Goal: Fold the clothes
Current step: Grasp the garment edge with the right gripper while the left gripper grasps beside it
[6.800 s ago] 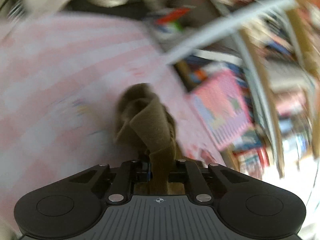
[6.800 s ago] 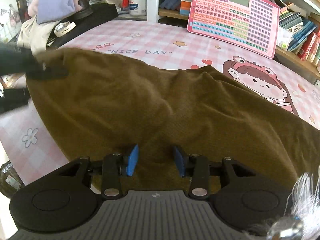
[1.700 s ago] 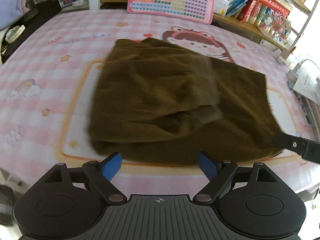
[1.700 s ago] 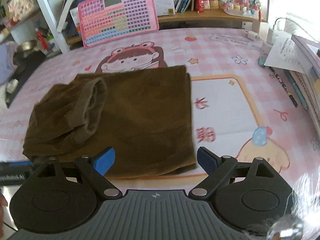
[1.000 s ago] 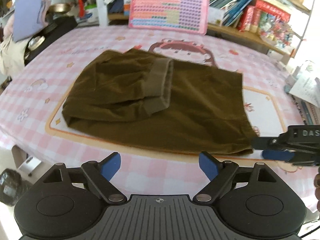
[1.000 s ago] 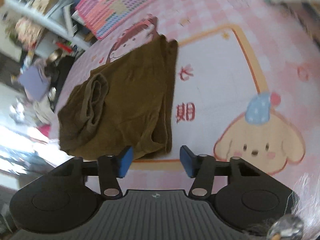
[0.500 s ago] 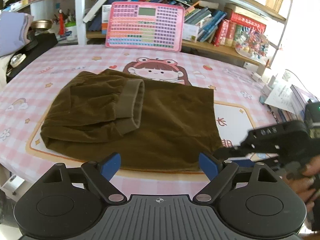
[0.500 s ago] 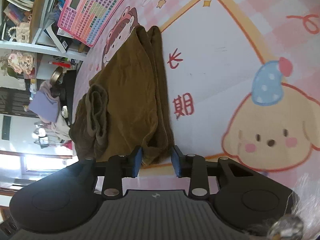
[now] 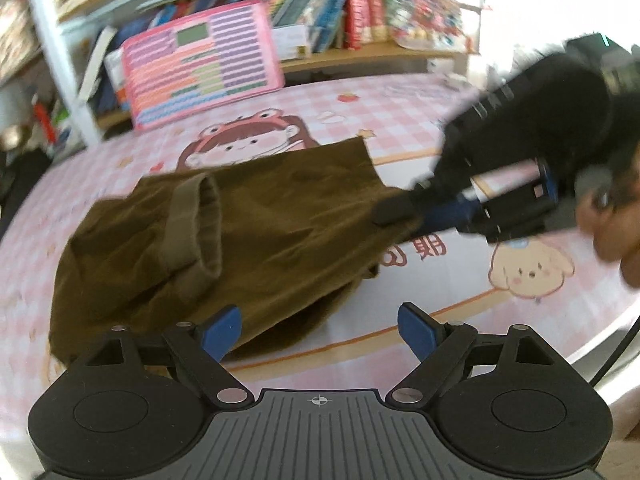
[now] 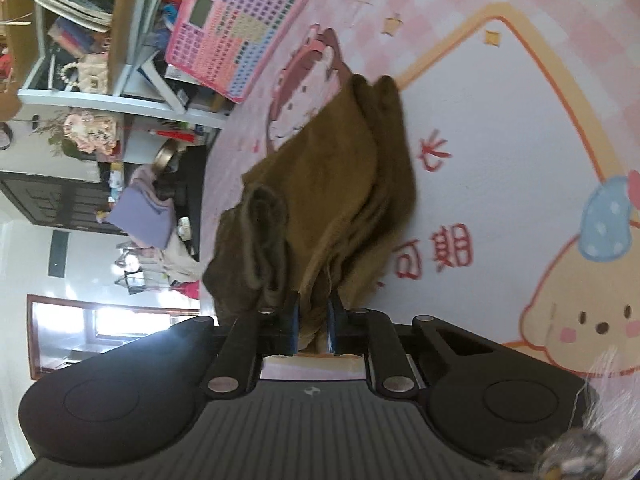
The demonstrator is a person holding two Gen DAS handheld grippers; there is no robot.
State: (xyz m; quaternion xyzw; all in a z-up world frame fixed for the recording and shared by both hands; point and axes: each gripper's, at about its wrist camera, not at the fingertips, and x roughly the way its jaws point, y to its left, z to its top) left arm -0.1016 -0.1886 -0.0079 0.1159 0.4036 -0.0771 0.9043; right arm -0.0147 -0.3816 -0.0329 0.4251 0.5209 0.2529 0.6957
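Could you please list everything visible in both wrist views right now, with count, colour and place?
Garment: one, olive-brown, partly folded on the table, cuff on top.
Tablecloth: one, pink check with cartoon prints, covering the table.
Toy keyboard: one, pink, leaning against the shelf behind the table.
Books: many, mixed colours, on the shelf.
Purple cloth: one, on the clutter at the table's far end.
Left gripper: black, blue fingers wide open, near the garment's front edge.
Right gripper: black, fingers closing on the garment's corner.
Hand: one, holding the right gripper.
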